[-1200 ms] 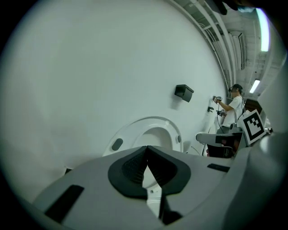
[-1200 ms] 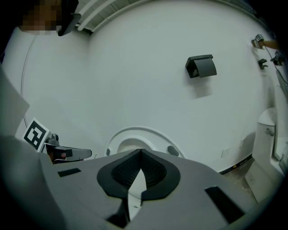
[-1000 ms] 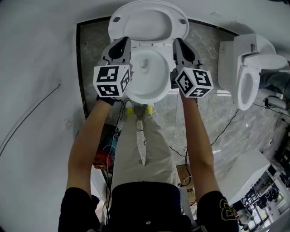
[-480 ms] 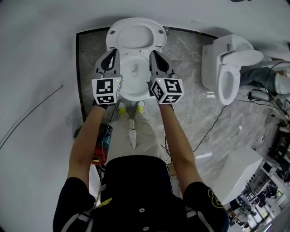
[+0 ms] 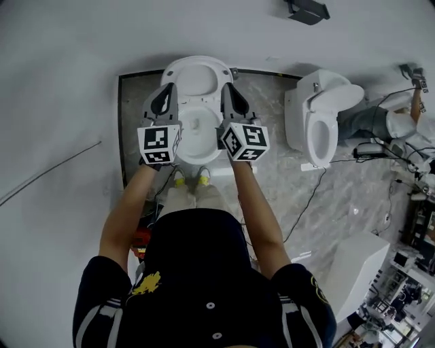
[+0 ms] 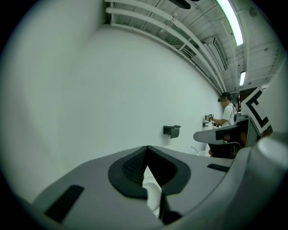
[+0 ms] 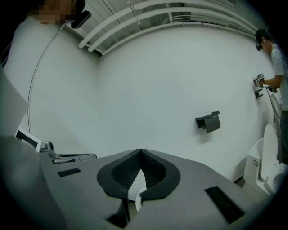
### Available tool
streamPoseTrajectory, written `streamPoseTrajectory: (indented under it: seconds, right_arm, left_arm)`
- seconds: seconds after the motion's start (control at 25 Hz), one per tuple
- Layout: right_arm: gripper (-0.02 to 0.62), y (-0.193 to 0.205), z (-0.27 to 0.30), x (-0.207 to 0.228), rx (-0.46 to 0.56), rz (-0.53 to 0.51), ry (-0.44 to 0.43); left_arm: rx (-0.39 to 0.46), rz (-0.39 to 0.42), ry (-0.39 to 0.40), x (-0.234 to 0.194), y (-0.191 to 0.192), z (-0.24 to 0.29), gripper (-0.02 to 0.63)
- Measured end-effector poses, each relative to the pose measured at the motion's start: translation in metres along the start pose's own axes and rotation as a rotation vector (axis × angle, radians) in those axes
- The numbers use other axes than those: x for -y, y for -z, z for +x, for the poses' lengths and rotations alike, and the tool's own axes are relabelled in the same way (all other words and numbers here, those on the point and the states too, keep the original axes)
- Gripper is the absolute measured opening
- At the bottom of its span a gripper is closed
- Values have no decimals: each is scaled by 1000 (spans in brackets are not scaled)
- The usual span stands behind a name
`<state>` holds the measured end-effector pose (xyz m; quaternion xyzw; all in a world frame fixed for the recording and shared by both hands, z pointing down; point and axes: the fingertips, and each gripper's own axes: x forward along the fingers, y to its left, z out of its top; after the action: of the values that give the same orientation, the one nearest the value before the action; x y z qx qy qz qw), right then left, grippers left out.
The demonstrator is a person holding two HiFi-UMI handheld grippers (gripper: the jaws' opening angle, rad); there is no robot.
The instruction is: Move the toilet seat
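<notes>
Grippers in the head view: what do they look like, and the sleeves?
Both the left gripper and right gripper are grey with black pads, tapering to a point. Each carries a white cube printed with black square markers. The person wears short dark sleeves with yellow print.

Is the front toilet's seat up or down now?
Up: the seat stands raised behind the bowl, whose rim lies bare.

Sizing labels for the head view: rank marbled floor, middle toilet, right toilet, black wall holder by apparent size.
1. marbled floor
2. middle toilet and right toilet, about alike, so unranked
3. black wall holder
</notes>
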<state>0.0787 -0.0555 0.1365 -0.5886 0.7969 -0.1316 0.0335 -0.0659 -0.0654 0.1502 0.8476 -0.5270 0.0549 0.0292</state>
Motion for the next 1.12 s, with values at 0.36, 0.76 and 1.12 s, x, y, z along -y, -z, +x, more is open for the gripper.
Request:
streamPoseTrajectory:
  seconds: [0.36, 0.76, 1.12]
  right_arm:
    - [26, -40, -31, -32, 56, -61, 9]
    - [26, -47, -56, -37, 42, -78, 3]
    - [26, -70, -76, -16, 74, -106, 55]
  left_arm:
    - [84, 17, 88, 19, -61, -28, 18]
    - [55, 65, 108, 39, -59, -51, 20]
    - [64, 41, 188, 82, -67, -30, 20]
